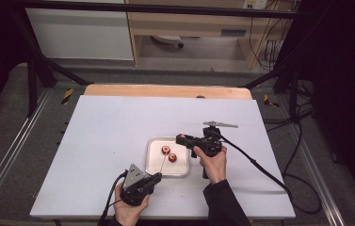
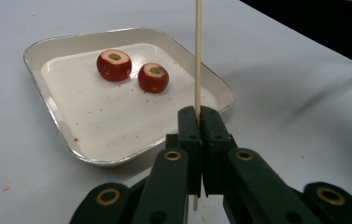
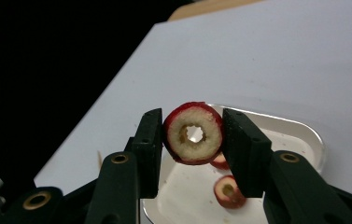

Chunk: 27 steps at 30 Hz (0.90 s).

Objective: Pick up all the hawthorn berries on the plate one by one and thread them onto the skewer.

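A white tray (image 1: 180, 167) sits mid-table with two red cored fruits (image 1: 165, 150) (image 1: 172, 157) in it. At the tray's near left corner my left gripper (image 1: 157, 178) is shut on a thin wooden skewer (image 1: 163, 164). In the left gripper view the skewer (image 2: 198, 56) rises from between the closed pads of that gripper (image 2: 200, 114), with the two fruits (image 2: 114, 65) (image 2: 153, 77) beyond it. My right gripper (image 1: 181, 138) hangs over the tray's far right corner. In its own view the right gripper (image 3: 193, 137) is shut on a third red cored fruit (image 3: 193, 133), hole facing the camera.
The white table top (image 1: 109, 141) lies around the tray, with a wooden strip (image 1: 165, 90) along its far edge. A black cable (image 1: 260, 169) trails right from the right gripper. Dark frame posts (image 1: 34, 80) stand at the far corners.
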Tool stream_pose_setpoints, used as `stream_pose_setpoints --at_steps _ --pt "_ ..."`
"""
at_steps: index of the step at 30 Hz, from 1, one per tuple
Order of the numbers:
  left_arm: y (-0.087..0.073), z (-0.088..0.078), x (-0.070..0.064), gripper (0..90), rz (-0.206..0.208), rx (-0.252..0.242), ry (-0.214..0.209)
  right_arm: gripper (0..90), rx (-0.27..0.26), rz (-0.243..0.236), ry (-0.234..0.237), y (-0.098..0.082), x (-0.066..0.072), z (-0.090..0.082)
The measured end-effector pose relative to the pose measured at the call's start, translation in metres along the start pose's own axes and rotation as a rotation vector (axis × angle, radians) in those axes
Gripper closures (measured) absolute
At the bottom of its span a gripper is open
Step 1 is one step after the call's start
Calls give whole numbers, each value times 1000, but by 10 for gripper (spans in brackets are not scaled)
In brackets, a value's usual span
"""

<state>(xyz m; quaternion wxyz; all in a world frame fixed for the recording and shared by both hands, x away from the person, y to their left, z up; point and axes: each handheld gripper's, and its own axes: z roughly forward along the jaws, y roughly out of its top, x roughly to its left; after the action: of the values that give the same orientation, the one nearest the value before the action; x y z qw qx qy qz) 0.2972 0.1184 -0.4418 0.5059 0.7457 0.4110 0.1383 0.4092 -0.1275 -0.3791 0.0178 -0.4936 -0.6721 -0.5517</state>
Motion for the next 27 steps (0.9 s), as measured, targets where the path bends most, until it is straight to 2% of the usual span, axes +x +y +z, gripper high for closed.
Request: stream_pose_setpoints --at_steps 3,7,9,16,20,27 --pt "1 4 -4 883 -33 -1 19 599 -60 33 24 -4 2 2" --pt "2 9 -9 883 -75 2 21 599 -120 65 51 -8 4 5" --pt "3 12 -10 882 -113 4 15 600 -151 76 66 -10 5 8" --pt "5 19 -13 882 -221 -3 -26 600 -201 65 85 -14 6 11" --pt "5 22 -14 883 -241 12 -41 600 -217 38 91 -14 6 11" --pt "9 23 -14 883 -234 26 -44 601 -210 9 98 -14 6 10"
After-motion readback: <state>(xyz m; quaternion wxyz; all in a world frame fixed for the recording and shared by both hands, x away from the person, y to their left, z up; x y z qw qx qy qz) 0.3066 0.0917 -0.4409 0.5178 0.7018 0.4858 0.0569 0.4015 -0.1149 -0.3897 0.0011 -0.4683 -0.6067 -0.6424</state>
